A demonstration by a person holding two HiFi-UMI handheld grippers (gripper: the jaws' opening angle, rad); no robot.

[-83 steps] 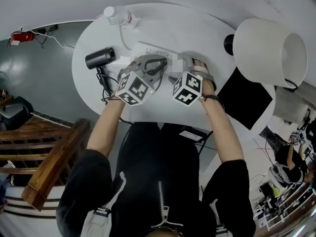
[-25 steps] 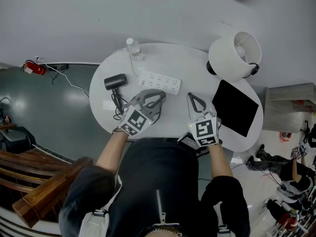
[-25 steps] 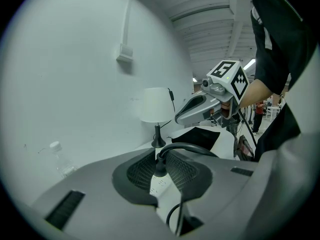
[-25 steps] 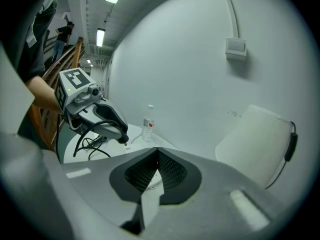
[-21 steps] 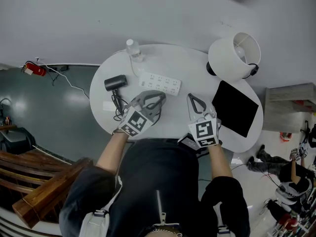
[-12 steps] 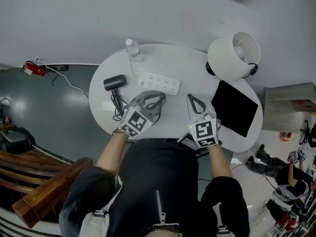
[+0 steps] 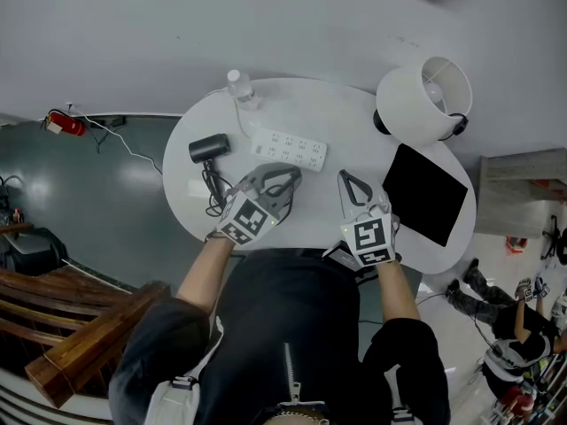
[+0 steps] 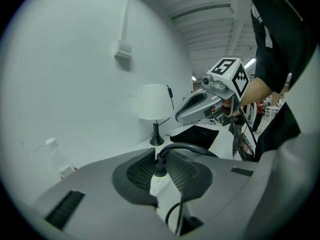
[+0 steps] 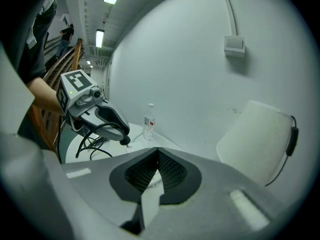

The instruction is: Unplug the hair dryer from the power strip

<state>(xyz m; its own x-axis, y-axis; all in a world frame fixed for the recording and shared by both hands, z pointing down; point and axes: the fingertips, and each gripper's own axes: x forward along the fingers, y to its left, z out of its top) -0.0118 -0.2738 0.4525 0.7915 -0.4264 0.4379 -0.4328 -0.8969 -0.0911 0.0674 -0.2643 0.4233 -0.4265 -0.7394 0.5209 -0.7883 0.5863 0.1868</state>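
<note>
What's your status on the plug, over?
Left gripper shut on plug, right gripper shut, empty. Plug looks clear of power strip. Nothing in the way.

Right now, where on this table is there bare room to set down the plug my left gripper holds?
Bare tabletop for the plug lies between the power strip, the lamp and the black mat, and a smaller patch between the left gripper and right gripper. The left side is crowded: the hair dryer and its coiled cord.
</note>
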